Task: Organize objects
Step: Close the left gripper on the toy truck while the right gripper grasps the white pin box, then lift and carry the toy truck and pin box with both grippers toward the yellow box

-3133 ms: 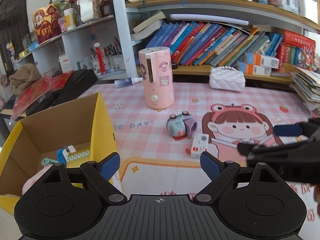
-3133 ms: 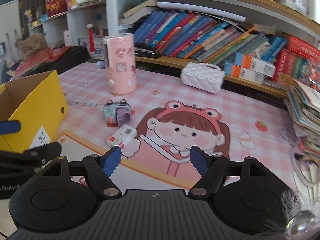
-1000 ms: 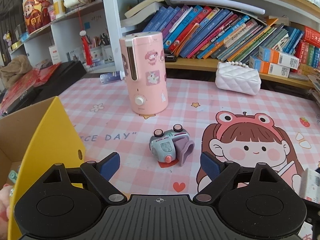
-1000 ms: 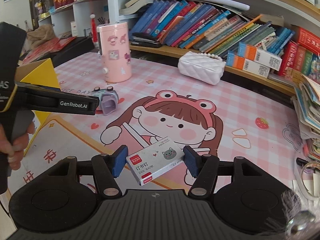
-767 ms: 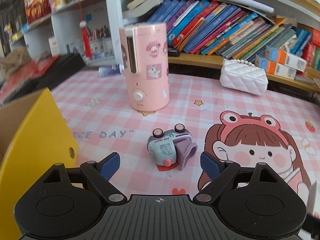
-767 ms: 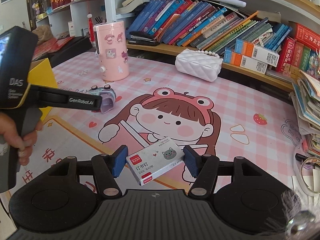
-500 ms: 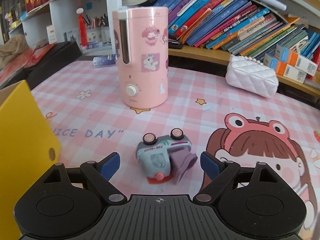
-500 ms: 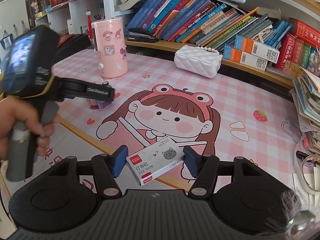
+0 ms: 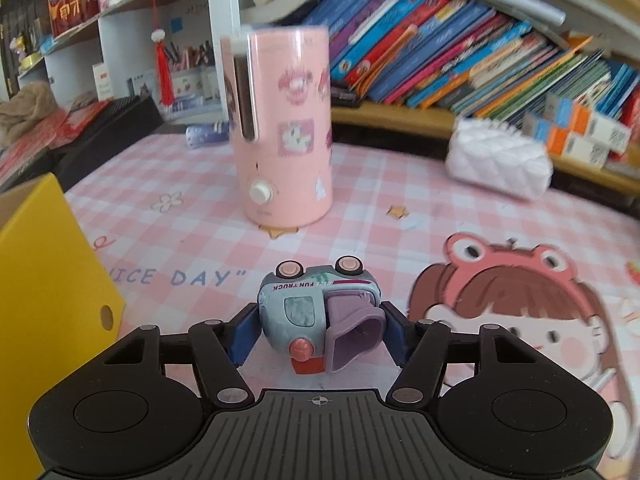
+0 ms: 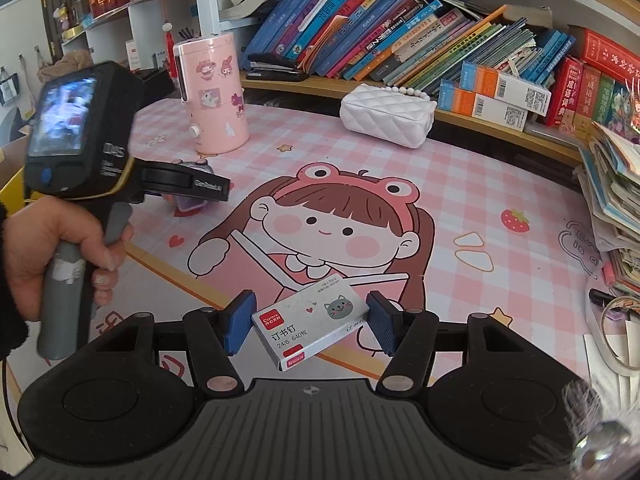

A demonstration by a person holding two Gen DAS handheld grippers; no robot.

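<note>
A small grey-blue toy truck (image 9: 298,310) with a purple scoop lies on its side on the pink play mat (image 9: 192,240), wheels facing away. My left gripper (image 9: 319,334) is closing on it, and its blue pads (image 9: 245,336) touch the truck on both sides. In the right wrist view that gripper, held by a hand (image 10: 52,240), hides most of the truck (image 10: 188,205). My right gripper (image 10: 308,322) is shut on a white staple box (image 10: 310,326) with a cat drawing, held above the mat.
A yellow cardboard box (image 9: 48,280) stands at the left edge. A tall pink humidifier (image 9: 284,128) stands behind the truck, with a white quilted purse (image 9: 496,160) to its right. Bookshelves line the back, and a stack of books (image 10: 616,184) sits on the right.
My left gripper moved forward to the truck and its jaws came in from wide open to the truck's sides. The right gripper kept still with the staple box.
</note>
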